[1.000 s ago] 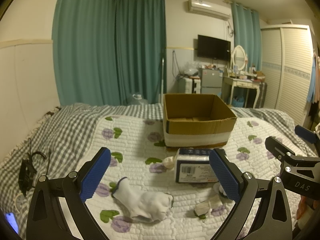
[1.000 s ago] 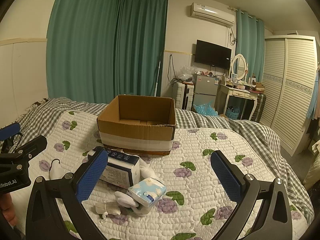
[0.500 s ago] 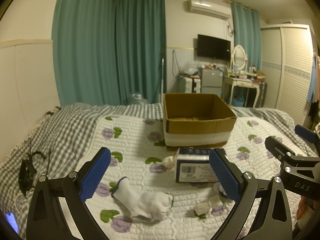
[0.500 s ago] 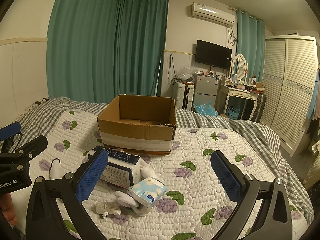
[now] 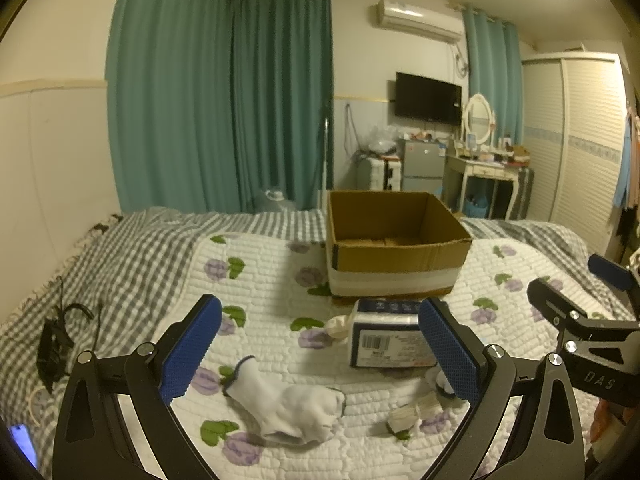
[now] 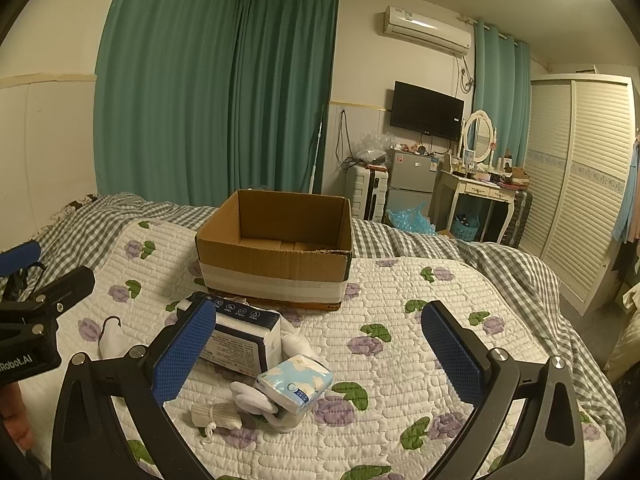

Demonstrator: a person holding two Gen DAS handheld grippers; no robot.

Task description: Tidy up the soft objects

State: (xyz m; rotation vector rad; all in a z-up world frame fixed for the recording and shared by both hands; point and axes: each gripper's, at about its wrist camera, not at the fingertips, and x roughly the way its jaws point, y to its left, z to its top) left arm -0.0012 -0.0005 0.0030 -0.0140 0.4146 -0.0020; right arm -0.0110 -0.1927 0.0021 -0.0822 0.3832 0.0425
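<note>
- An open cardboard box (image 5: 394, 250) is set upright on the quilt (image 5: 264, 280), its flaps folded down; only the bare cardboard floor (image 6: 294, 246) is seen inside.
- A large pack of tissues (image 6: 240, 334) is laid just in front of the box, apart from its front wall.
- A small blue floral tissue packet (image 6: 296, 382) is propped on a white sock (image 6: 256, 398), beside the large pack.
- A rolled white cloth with a string (image 6: 214, 416) is placed just left of that sock.
- A second white sock (image 5: 288, 408) is spread flat on the quilt, well apart from the box.
- The left gripper (image 5: 320, 348) is held wide apart above this sock, grasping nothing.
- The right gripper (image 6: 318, 350) is likewise spread wide and unloaded, with the pack and packet framed between its fingers.
</note>
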